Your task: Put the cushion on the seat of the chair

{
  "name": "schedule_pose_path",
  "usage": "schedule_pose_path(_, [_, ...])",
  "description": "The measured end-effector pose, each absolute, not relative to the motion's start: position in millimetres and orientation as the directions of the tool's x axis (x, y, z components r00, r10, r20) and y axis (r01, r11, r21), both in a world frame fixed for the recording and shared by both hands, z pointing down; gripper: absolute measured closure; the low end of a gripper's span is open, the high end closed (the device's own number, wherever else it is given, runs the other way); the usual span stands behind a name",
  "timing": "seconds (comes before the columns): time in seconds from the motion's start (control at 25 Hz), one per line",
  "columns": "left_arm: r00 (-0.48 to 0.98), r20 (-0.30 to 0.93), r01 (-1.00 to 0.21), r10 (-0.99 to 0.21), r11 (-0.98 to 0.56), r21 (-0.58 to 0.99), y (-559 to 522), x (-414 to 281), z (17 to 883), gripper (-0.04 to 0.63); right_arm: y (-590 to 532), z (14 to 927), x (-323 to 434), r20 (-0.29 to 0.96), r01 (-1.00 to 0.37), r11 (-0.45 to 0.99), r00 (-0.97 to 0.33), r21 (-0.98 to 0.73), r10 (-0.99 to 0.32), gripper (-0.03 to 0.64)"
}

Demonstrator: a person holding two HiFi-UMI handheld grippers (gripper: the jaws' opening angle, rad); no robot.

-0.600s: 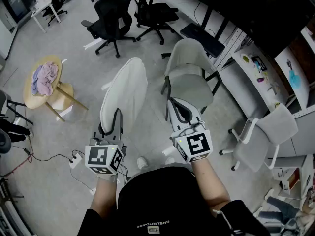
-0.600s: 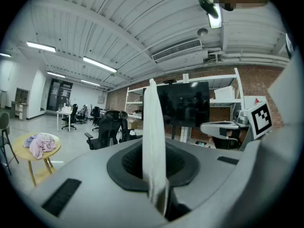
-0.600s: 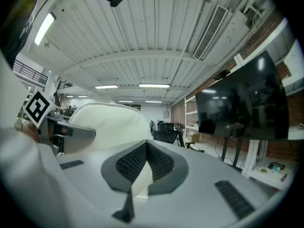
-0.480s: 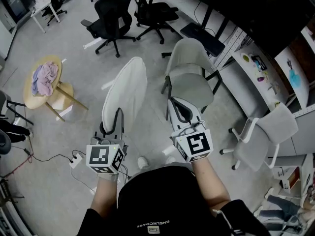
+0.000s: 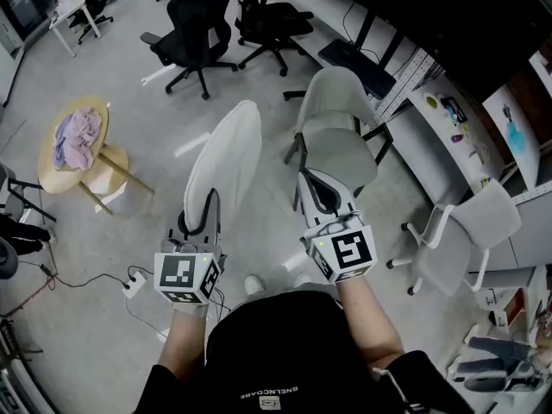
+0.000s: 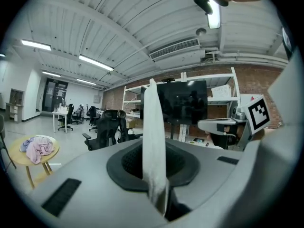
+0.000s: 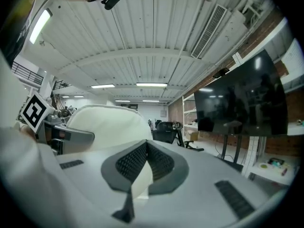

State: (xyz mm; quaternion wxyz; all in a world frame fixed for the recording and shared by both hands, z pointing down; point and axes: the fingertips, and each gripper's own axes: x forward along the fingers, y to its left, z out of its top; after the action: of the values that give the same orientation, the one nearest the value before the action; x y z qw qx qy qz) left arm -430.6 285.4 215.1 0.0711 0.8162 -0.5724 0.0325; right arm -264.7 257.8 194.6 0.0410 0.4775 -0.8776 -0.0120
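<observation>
A white oval cushion stands on edge in the air, and my left gripper is shut on its near rim. In the left gripper view the cushion rises as a thin white strip pinched between the jaws of the left gripper. The pale grey chair is just right of the cushion, its seat bare. My right gripper hovers over the chair's front edge, tips together and holding nothing. From the right gripper the cushion shows at the left.
A round wooden table with a pink cloth stands at the left. Black office chairs are behind, a second grey chair at the right, a white desk beyond. A power strip and cable lie on the floor.
The cushion and the left gripper have drifted slightly right, toward the chair. Both grips look the same as before.
</observation>
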Motion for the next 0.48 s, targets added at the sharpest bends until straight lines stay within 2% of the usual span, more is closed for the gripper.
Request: schedule_pose_path(0.48, [0.358,0.135,-0.932,-0.924,-0.347,0.099,272.5,-475.2,224.7,0.543,246.0,204.0,-312.1,0.081,-0.847,0.529,-0.525,0.046,-0.847,0.609])
